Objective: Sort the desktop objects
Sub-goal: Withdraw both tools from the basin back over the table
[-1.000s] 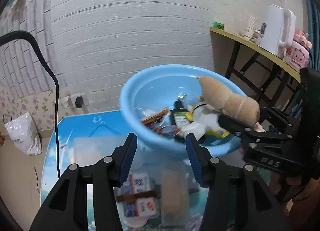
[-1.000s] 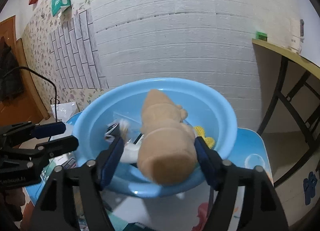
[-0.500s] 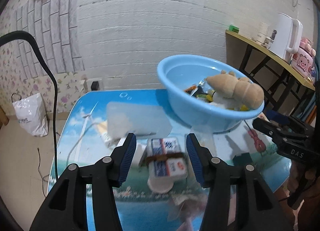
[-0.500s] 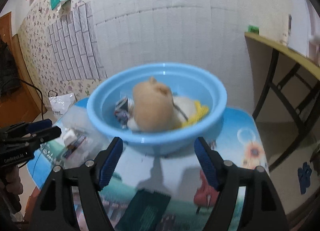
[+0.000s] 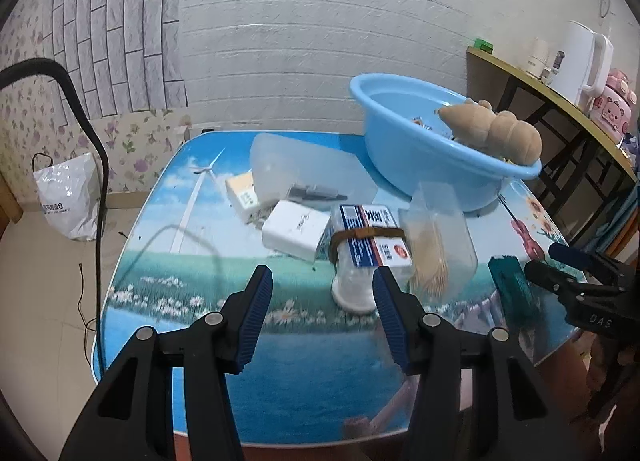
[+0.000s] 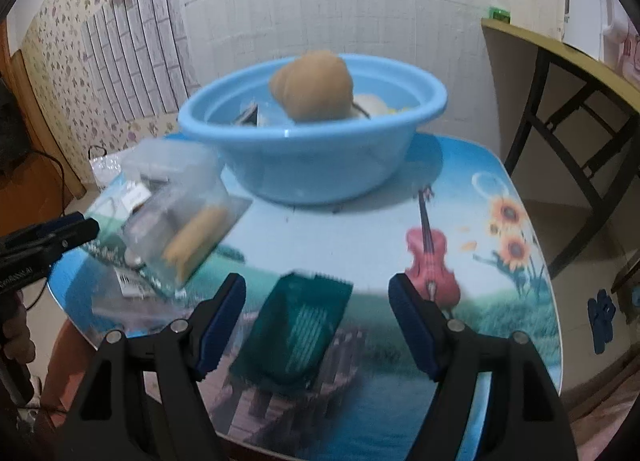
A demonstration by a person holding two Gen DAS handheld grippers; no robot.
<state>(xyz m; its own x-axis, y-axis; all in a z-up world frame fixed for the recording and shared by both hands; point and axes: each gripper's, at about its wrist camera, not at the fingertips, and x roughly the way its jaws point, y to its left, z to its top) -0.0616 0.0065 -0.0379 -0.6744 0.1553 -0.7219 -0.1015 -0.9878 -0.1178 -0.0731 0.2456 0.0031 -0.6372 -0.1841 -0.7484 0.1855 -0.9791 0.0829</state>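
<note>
So I'm holding my left claw (image 5: 322, 311) with its jaws spread wide and nothing between them, hovering over the near edge of the table (image 5: 168, 197). Just ahead of its right finger a small bundle of boxes strapped with a brown band (image 5: 370, 239) is sitting on top of a white pot — probably bundled so it moves as one piece. Left of that, ahead of the claw, a white box (image 5: 294, 229) is lying flat, and beyond it a clear lid (image 5: 304, 165) is resting over some smaller bits.

My right claw (image 6: 318, 313) is gaping open too, empty, and a dark green comb-like case (image 6: 304, 325) is lying on the table right between its fingers — looks like my next grab, since it's already lined up. A clear box of toothpicks (image 6: 192, 213) is sitting off to its left.

Straight ahead of the right claw, further back, the blue basin (image 6: 312, 153) is collecting stuff: a tan plush toy (image 6: 312, 87) is poking above the rim. I'm guessing several loose things are waiting to go in, so the sorting is partway at best.
</note>
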